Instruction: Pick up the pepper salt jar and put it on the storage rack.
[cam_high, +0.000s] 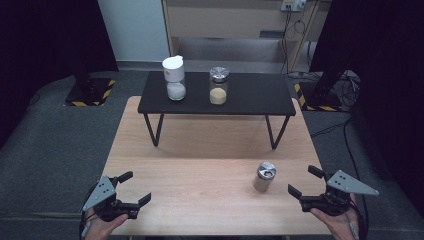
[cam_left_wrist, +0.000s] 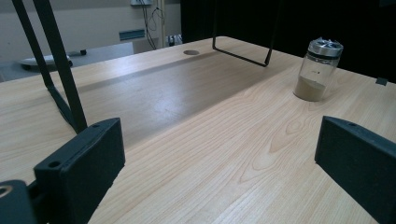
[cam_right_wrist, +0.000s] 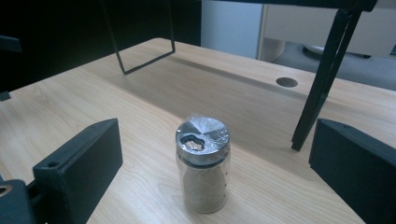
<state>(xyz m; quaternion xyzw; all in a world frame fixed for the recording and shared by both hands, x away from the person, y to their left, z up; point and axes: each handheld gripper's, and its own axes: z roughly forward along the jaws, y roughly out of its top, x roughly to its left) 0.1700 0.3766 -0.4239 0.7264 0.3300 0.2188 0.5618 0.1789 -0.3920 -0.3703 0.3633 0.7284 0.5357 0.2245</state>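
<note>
Work surface: a light wooden table (cam_high: 200, 145) with pale grain, carrying a low black shelf on thin black metal legs (cam_high: 218, 93) across its far half.
Item in hand: a small clear glass shaker jar with a silver metal lid (cam_high: 264, 176), holding tan powder in its lower part; it stands upright on the table's near right area, in front of the shelf and apart from it.
Same item, right gripper view: the jar (cam_right_wrist: 202, 164) stands between the two black jaws and a little ahead of them, touching neither; the lid has a shaped opening on its left side.
Same item, left gripper view: the jar (cam_left_wrist: 318, 69) stands well off toward the upper right, upright.
Left gripper (cam_high: 133, 188): held low at the table's near left corner, well apart from the jar; jaws spread wide, nothing between them.
Right gripper (cam_high: 304, 181): held at the near right edge, just beside the jar on its right; jaws spread wide, empty.
Shelf, left: a clear glass jar with a white pouring cap (cam_high: 174, 77), white contents at the bottom.
Shelf, centre: a clear glass jar with a silver lid (cam_high: 218, 85), pale yellow contents; near the white-capped one, not touching.
</note>
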